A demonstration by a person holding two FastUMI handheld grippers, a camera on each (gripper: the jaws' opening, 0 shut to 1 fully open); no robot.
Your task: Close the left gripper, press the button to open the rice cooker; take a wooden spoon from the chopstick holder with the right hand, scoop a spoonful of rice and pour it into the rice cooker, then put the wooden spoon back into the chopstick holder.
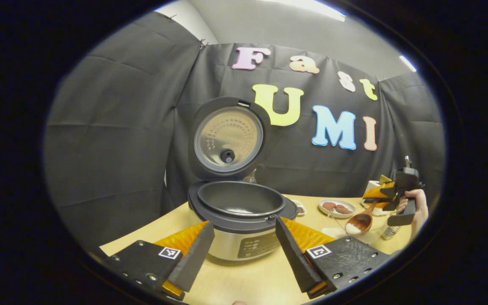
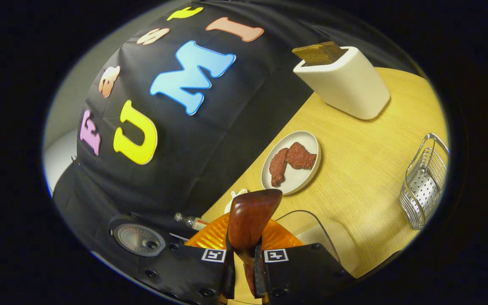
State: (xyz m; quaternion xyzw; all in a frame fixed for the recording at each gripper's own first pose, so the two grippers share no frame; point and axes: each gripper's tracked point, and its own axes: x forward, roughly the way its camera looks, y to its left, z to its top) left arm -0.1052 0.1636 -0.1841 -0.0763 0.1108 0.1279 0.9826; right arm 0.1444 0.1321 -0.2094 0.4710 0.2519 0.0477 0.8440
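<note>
- The rice cooker (image 1: 239, 220) stands on the wooden counter (image 1: 244, 279) with its lid (image 1: 227, 137) swung fully up, the metal inner plate facing forward.
- Its dark inner pot (image 1: 240, 199) is open to view, with a small pale patch at the bottom that may be rice; the view is too small to be sure.
- The left gripper (image 1: 244, 254) sits low in front of the cooker, fingers spread wide to either side of the control panel and pinching nothing.
- In the left gripper view, the right gripper (image 1: 390, 197) is well off to the right of the cooker, held by a hand (image 1: 415, 207).
- The right gripper (image 2: 244, 264) has its fingers pressed together on the handle of the wooden spoon (image 2: 250, 218), whose bowl sticks out forward past the fingertips.
- From the left gripper view, the spoon's bowl carries a heap of white rice (image 1: 353, 228) and hangs over a clear glass container (image 1: 369, 235) on the counter.
- In the right gripper view, that clear container (image 2: 311, 231) lies just beyond the spoon.
- A small white plate (image 2: 291, 163) with reddish-brown pieces of food (image 2: 290, 161) rests on the counter near the cloth wall.
- A white holder (image 2: 345, 82) with brown slabs poking out of its top stands farther back on the counter.
- A wire and perforated-metal chopstick holder (image 2: 424, 186) stands near the counter's edge, well apart from the spoon.
</note>
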